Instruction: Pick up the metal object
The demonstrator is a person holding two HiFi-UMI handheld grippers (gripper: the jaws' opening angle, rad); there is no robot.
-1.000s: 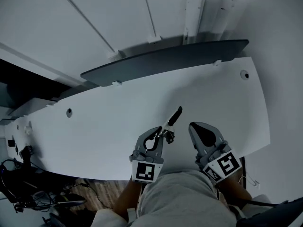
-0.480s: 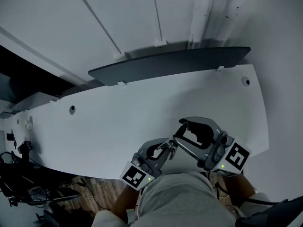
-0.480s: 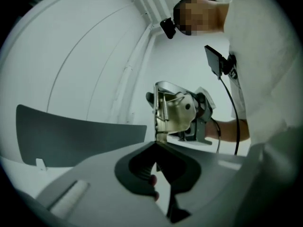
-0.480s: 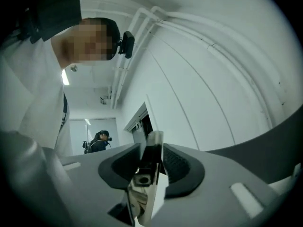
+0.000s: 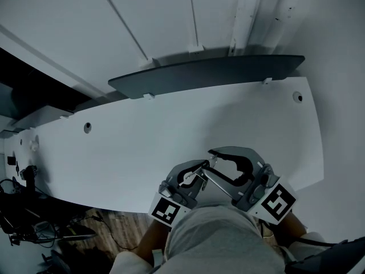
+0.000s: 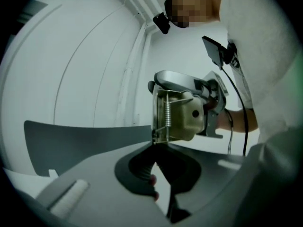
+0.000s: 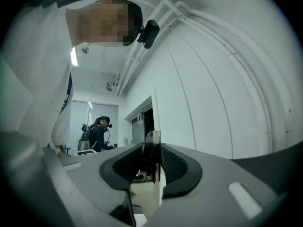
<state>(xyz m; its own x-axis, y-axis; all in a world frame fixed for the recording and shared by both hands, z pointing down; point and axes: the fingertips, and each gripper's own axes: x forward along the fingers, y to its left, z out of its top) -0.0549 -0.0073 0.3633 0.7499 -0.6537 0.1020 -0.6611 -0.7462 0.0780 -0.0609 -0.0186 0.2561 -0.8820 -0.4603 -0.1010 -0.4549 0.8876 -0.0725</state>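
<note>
The metal object (image 5: 205, 174), a hinged steel tool with a spring and a dark handle, hangs above the near edge of the white table (image 5: 142, 141). My left gripper (image 5: 198, 169) is shut on its lower end. In the left gripper view the sprung metal head (image 6: 177, 117) rises just beyond the left gripper (image 6: 158, 178), with the right gripper's body behind it. My right gripper (image 5: 221, 167) reaches in from the right, jaws closing on the tool. In the right gripper view a thin metal plate (image 7: 154, 150) stands pinched between the pads of the right gripper (image 7: 152, 174).
A dark curved panel (image 5: 205, 73) runs along the table's far edge against the white wall. Cables and gear (image 5: 23, 210) lie on the floor at the left. Another person (image 7: 99, 131) stands far off in the room. My own torso fills the bottom of the head view.
The tool has left the table, lifted toward me in the left gripper. The right gripper, shut beside it before, swung in, opened wide and has closed round the tool.
</note>
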